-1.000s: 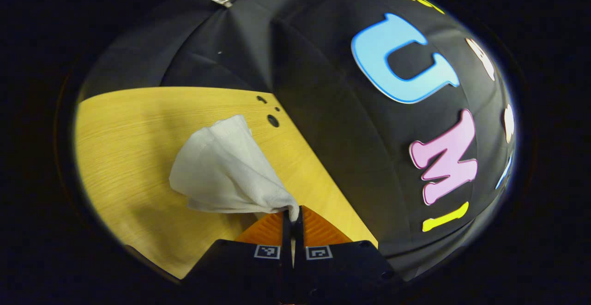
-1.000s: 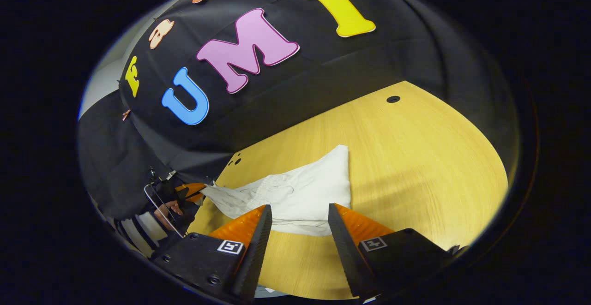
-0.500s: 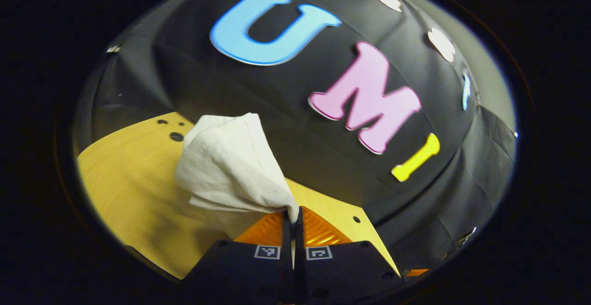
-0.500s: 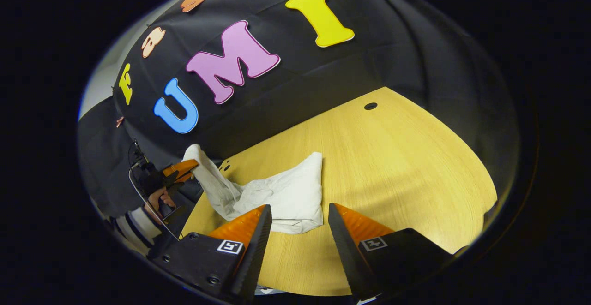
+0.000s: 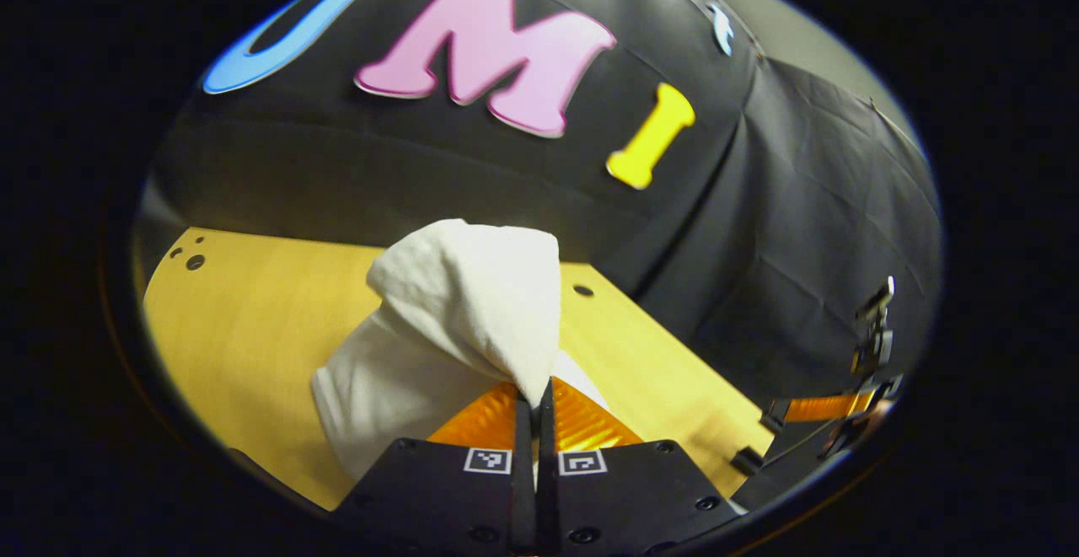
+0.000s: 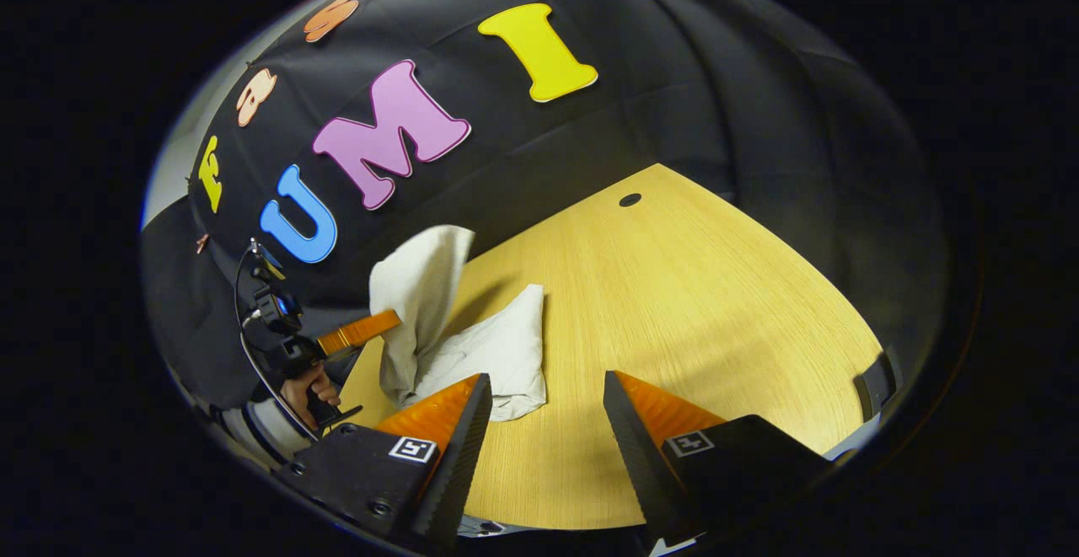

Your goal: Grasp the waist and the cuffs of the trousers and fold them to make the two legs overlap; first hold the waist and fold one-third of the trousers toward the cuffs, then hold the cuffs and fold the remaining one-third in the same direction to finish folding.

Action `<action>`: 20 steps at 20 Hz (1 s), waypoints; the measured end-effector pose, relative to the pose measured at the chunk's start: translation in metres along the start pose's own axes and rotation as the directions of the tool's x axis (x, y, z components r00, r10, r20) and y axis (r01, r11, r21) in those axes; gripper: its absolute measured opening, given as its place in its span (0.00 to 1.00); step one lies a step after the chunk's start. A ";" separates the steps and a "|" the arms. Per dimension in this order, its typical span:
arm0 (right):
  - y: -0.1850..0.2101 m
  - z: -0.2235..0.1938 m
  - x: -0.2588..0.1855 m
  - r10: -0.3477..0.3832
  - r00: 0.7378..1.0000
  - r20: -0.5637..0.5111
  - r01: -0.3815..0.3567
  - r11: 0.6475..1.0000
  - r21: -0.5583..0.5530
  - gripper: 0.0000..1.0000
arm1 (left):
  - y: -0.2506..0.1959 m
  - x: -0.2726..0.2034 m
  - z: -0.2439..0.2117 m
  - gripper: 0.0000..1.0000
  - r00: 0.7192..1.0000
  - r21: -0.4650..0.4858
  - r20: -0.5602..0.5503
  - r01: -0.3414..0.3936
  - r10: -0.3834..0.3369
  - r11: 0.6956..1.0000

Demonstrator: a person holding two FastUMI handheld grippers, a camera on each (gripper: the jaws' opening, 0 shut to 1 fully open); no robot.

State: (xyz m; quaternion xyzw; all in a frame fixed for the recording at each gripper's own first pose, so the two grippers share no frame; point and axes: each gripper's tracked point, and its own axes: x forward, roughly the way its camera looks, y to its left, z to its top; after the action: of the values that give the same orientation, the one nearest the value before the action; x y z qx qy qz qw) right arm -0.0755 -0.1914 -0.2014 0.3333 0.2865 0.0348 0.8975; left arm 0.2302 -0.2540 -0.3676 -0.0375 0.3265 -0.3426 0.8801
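Left tongs [image 5: 532, 397] clamped tight on one end of the white trousers [image 5: 455, 321], fabric pinched right at the tips and raised off the wooden tabletop [image 5: 253, 321]. Hard to tell whether that end is waist or cuff. Held high so the lifted part arches over the rest, likely to carry it across for a fold. In the right gripper view, same left tongs [image 6: 383, 327] seen at the far left, gripped by a person's hand [image 6: 303, 388], with the trousers [image 6: 472, 346] draped up from a rumpled heap near the tabletop's [image 6: 691, 304] left edge. Right tongs [image 6: 539, 422] spread wide, holding nothing, hovering above bare wood just beside the heap; probably waiting to catch or pin the other end. Fold judged still under way, cloth bunched rather than flat.
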 end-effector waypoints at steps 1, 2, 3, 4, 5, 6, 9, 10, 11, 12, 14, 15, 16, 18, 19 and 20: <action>-0.004 0.001 -0.002 -0.007 1.000 0.004 0.007 1.000 0.004 0.83 | -0.005 0.007 -0.022 0.06 0.998 0.064 -0.057 0.018 -0.014 0.998; -0.006 0.002 -0.005 -0.015 1.000 0.008 0.015 1.000 0.009 0.83 | -0.008 0.012 -0.043 0.06 0.993 0.133 -0.112 0.035 -0.020 0.990; -0.009 0.004 -0.006 -0.020 1.000 0.014 0.020 1.000 0.014 0.83 | -0.012 0.020 -0.062 0.06 0.986 0.200 -0.165 0.047 -0.014 0.979; -0.012 0.005 -0.006 -0.026 0.999 0.019 0.026 0.999 0.021 0.83 | -0.010 0.031 -0.073 0.06 0.978 0.261 -0.210 0.054 0.002 0.964; -0.013 0.005 -0.007 -0.031 0.999 0.021 0.031 0.999 0.026 0.83 | -0.004 0.036 -0.077 0.06 0.970 0.320 -0.242 0.057 0.023 0.946; -0.014 0.005 -0.009 -0.036 0.999 0.022 0.035 0.999 0.029 0.83 | -0.002 0.038 -0.083 0.06 0.965 0.375 -0.259 0.061 0.041 0.925; -0.018 0.005 -0.010 -0.046 0.999 0.020 0.045 0.999 0.028 0.83 | 0.006 0.040 -0.088 0.07 0.965 0.514 -0.246 0.053 0.088 0.856; -0.018 0.004 -0.011 -0.047 0.999 0.019 0.047 0.998 0.031 0.83 | 0.006 0.043 -0.091 0.07 0.965 0.553 -0.242 0.050 0.103 0.832; -0.019 0.005 -0.011 -0.049 0.999 0.019 0.049 0.998 0.036 0.83 | 0.004 0.042 -0.093 0.12 0.965 0.587 -0.235 0.043 0.119 0.809; -0.018 0.005 -0.010 -0.050 0.999 0.019 0.049 0.998 0.040 0.83 | 0.000 0.041 -0.094 0.14 0.966 0.606 -0.231 0.051 0.115 0.794; -0.020 0.005 -0.010 -0.054 0.998 0.019 0.053 0.998 0.045 0.83 | -0.019 0.040 -0.093 0.38 0.972 0.622 -0.225 0.094 0.063 0.778; -0.020 0.004 -0.011 -0.056 0.998 0.019 0.055 0.997 0.044 0.83 | -0.028 0.036 -0.094 0.57 0.972 0.621 -0.231 0.120 0.034 0.774; -0.021 0.004 -0.011 -0.059 0.998 0.020 0.058 0.997 0.044 0.83 | -0.035 0.030 -0.095 0.67 0.971 0.616 -0.239 0.148 0.004 0.774; -0.023 0.003 -0.014 -0.064 0.998 0.020 0.063 0.997 0.048 0.83 | -0.043 0.022 -0.089 0.88 0.972 0.601 -0.233 0.173 -0.036 0.780; -0.024 0.002 -0.015 -0.069 0.997 0.019 0.068 0.997 0.048 0.83 | -0.047 0.017 -0.087 0.90 0.971 0.588 -0.230 0.190 -0.062 0.786; -0.026 0.002 -0.016 -0.073 0.997 0.019 0.072 0.996 0.049 0.83 | -0.053 0.014 -0.084 0.90 0.970 0.577 -0.229 0.204 -0.083 0.791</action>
State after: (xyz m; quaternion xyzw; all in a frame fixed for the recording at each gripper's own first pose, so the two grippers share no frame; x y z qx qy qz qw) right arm -0.0907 -0.2166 -0.2082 0.3444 0.2899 -0.0083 0.8929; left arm 0.1570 -0.2899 -0.4255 0.2494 0.2814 -0.4958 0.7828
